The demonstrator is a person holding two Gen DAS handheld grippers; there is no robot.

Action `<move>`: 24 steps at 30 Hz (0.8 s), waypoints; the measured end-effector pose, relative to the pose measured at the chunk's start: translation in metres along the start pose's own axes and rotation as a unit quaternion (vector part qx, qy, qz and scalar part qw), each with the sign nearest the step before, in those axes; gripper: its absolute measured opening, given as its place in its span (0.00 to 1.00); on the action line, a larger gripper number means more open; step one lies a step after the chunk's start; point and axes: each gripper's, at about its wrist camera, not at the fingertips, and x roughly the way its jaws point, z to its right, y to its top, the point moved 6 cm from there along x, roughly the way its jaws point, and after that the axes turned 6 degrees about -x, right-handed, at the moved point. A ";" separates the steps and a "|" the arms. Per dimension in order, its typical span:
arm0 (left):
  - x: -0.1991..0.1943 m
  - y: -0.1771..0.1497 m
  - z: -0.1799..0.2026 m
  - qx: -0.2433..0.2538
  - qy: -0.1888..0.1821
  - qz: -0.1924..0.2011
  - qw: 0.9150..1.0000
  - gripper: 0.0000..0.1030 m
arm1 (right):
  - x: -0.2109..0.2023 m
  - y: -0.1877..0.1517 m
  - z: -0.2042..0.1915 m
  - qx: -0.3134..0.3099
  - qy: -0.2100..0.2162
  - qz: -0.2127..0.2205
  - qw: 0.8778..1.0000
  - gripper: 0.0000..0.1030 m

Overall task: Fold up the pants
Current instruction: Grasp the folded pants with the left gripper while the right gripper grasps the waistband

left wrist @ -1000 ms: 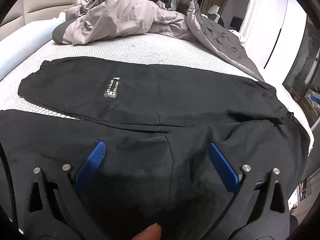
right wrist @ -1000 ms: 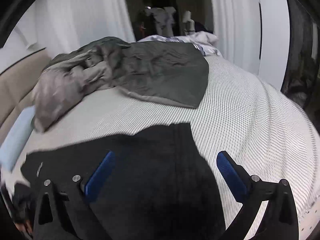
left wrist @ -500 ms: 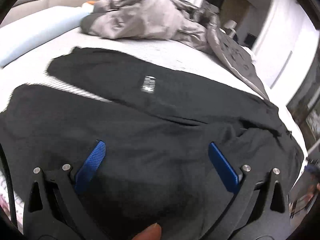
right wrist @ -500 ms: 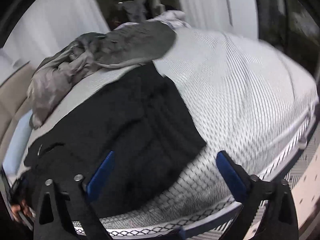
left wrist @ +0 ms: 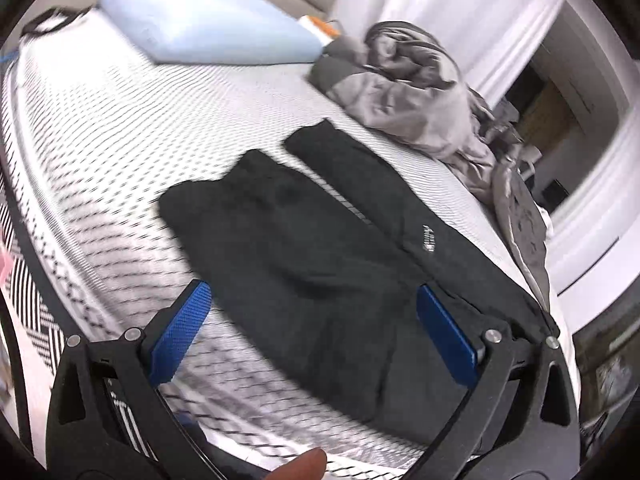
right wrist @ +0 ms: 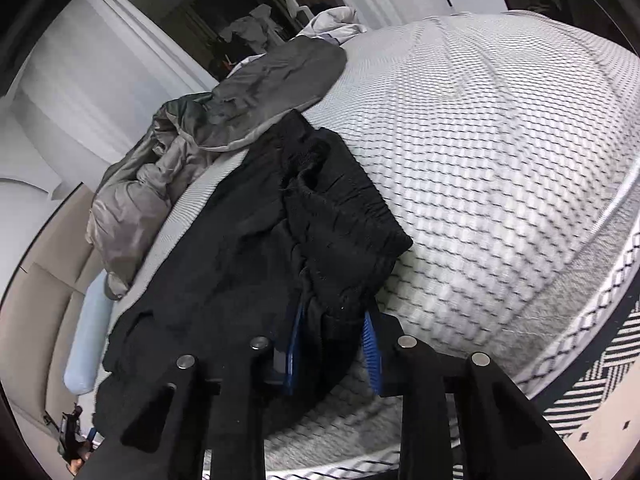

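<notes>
Swung toward the leg hems since a second ago, left gripper gapes wide over black pants on the quilted bed — right gripper closing on the waistband — grey duvet beyond.

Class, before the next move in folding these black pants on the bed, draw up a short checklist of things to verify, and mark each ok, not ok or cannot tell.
1. Right gripper has waistband fabric between its closing jaws: ok.
2. Grip firm enough to lift: cannot tell.
3. Left gripper open and empty above the near leg: ok.
4. Black pants spread flat, both legs side by side: ok at the legs; waistband bunched: not ok.
5. Grey duvet clear of the pants: cannot tell; its edge lies against the waist end.
6. Bare mattress beside the legs: ok.
</notes>
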 end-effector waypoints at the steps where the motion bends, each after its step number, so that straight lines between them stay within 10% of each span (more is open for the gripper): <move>1: 0.001 0.001 -0.007 -0.007 0.000 -0.004 1.000 0.99 | 0.002 0.000 0.000 0.001 0.000 0.000 1.000 0.25; 11: 0.012 -0.009 -0.037 -0.057 -0.042 -0.057 0.996 0.62 | 0.009 0.005 -0.012 -0.012 -0.001 -0.005 1.000 0.26; 24: 0.037 -0.015 -0.031 -0.069 -0.049 -0.084 0.993 0.53 | 0.010 -0.001 -0.004 -0.002 0.009 -0.011 1.000 0.27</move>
